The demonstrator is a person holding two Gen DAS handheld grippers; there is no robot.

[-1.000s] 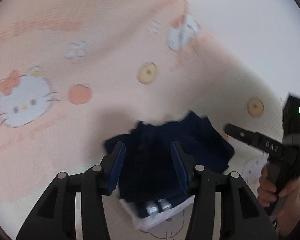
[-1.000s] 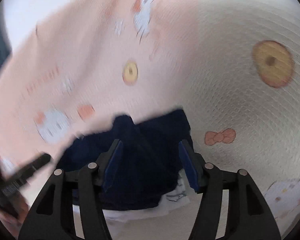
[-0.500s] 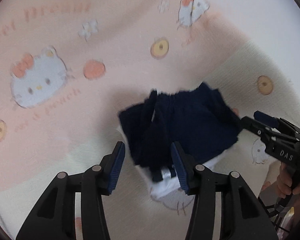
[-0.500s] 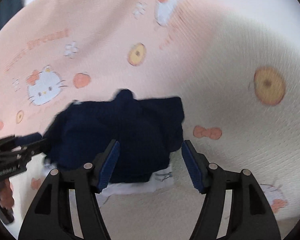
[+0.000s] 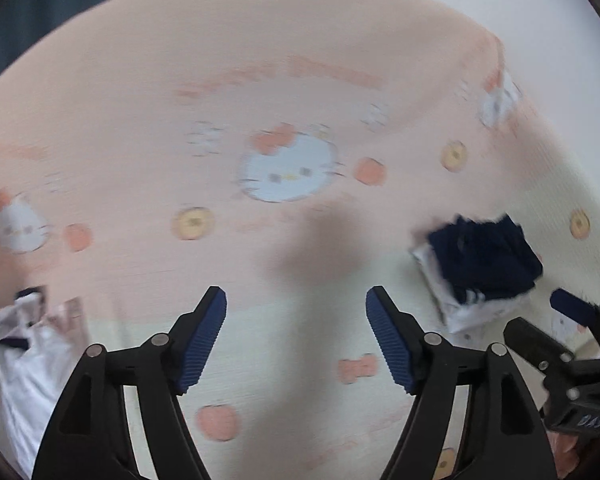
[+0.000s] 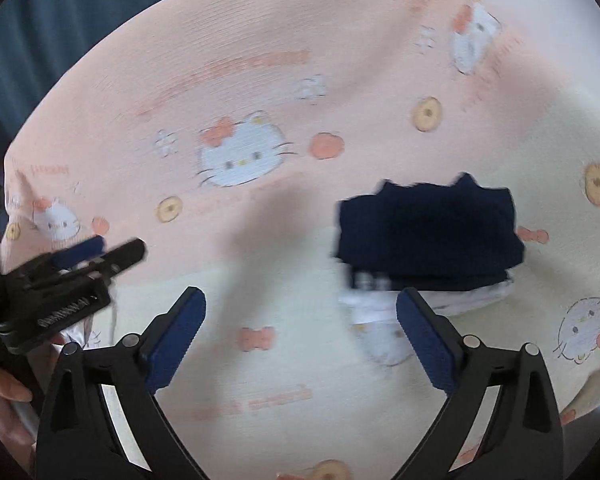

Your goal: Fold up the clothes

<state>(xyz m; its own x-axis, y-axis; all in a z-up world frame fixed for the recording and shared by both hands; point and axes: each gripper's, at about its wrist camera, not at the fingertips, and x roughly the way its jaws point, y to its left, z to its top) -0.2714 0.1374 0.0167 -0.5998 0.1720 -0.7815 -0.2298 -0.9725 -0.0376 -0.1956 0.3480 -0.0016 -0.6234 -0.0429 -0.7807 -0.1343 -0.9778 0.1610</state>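
A folded navy garment (image 6: 428,232) lies on top of a folded white garment (image 6: 380,328) on the bed; the stack also shows at the right of the left wrist view (image 5: 484,260). A loose white garment (image 5: 24,344) with dark trim lies at the far left. My left gripper (image 5: 296,332) is open and empty, well left of the stack. My right gripper (image 6: 300,336) is open and empty, just in front and left of the stack. Each gripper shows in the other's view: the right one (image 5: 572,344), the left one (image 6: 72,268).
The bed is covered by a pink and cream Hello Kitty blanket (image 5: 284,168). A dark blue curtain (image 6: 60,28) hangs behind at the upper left. The blanket's edge drops off at the lower right (image 6: 580,400).
Both grippers have pulled back and swung left, away from the folded navy stack, which stays put on the bed. The loose white garment has come into the left view.
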